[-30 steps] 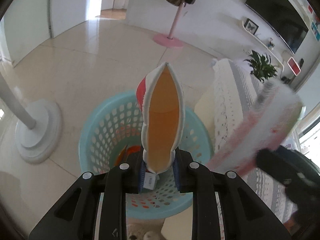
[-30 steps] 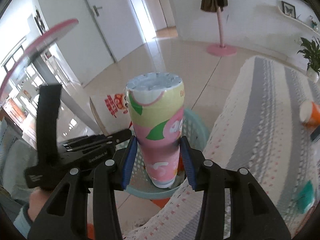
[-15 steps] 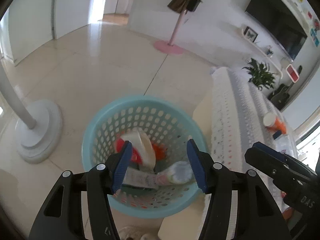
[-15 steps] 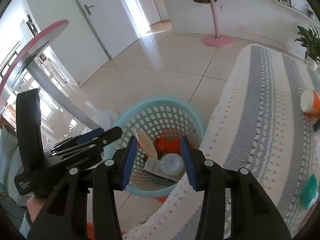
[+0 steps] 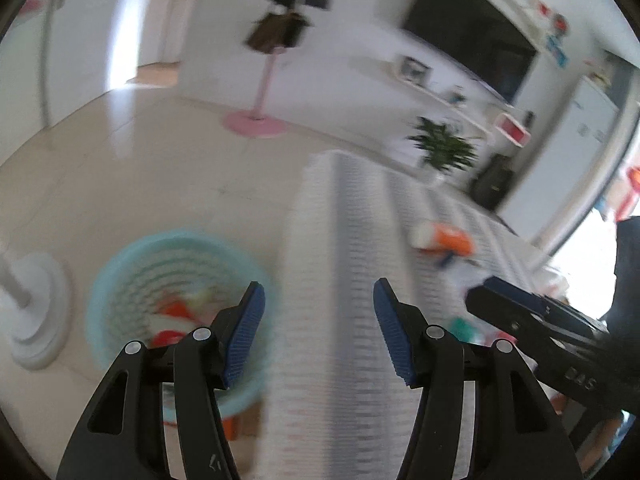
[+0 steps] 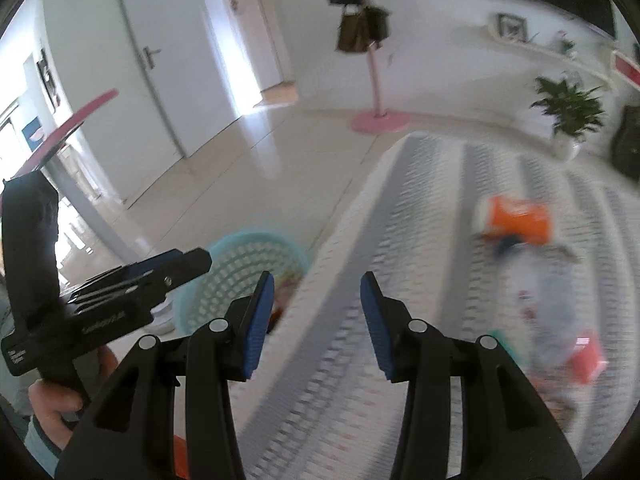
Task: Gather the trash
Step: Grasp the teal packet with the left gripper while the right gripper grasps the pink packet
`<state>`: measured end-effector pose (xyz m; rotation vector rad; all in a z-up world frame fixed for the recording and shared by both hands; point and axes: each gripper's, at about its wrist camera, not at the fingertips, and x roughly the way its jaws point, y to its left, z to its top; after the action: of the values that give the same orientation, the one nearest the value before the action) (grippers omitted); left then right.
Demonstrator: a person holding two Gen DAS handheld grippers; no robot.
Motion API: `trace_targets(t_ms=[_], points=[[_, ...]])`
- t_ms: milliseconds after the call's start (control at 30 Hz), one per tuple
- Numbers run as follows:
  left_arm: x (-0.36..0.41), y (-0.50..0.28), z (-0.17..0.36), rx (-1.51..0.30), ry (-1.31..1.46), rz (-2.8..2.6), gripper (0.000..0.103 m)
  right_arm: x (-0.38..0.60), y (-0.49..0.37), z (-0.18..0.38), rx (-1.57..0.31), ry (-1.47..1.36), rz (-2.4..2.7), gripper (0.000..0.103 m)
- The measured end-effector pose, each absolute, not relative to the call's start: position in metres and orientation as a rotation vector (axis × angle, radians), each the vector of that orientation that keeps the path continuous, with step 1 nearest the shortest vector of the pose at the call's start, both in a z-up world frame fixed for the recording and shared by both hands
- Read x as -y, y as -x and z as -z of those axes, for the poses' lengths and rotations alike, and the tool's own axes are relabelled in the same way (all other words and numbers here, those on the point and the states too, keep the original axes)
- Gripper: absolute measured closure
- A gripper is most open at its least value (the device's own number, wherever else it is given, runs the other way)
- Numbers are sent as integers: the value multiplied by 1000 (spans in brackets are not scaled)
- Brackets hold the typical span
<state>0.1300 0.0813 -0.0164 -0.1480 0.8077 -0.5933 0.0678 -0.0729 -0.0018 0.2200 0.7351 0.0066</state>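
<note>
Now both cups lay in the basket [image 5: 120, 276]; the left claw [image 5: 318, 322] and right claw [image 6: 316, 316], open and empty, had turned toward the orange cup [image 6: 516, 220] on the bench [image 6: 420, 280].

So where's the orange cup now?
The orange cup lies on its side on the striped tablecloth, right of centre in both wrist views, far from the blue basket on the floor.

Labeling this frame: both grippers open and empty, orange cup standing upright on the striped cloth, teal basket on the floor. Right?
One error: the orange cup lies on its side on the striped cloth, not upright; the right wrist view shows it. The rest holds: left gripper and right gripper are open and empty, and the teal basket sits on the floor.
</note>
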Motion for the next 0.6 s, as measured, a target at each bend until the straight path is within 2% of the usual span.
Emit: trace_targets(t_ms=[100, 233, 500, 600], points=[[-34, -113, 8, -803, 133, 693, 43, 106, -45, -9, -704, -216, 58, 61], [21, -100, 13, -826, 104, 785, 42, 163, -12, -14, -687, -217, 177, 61], [119, -86, 57, -932, -3, 906, 42, 261, 36, 9, -709, -276, 357, 61], [145, -88, 81, -968, -70, 898, 36, 289, 48, 29, -737, -297, 415, 53]])
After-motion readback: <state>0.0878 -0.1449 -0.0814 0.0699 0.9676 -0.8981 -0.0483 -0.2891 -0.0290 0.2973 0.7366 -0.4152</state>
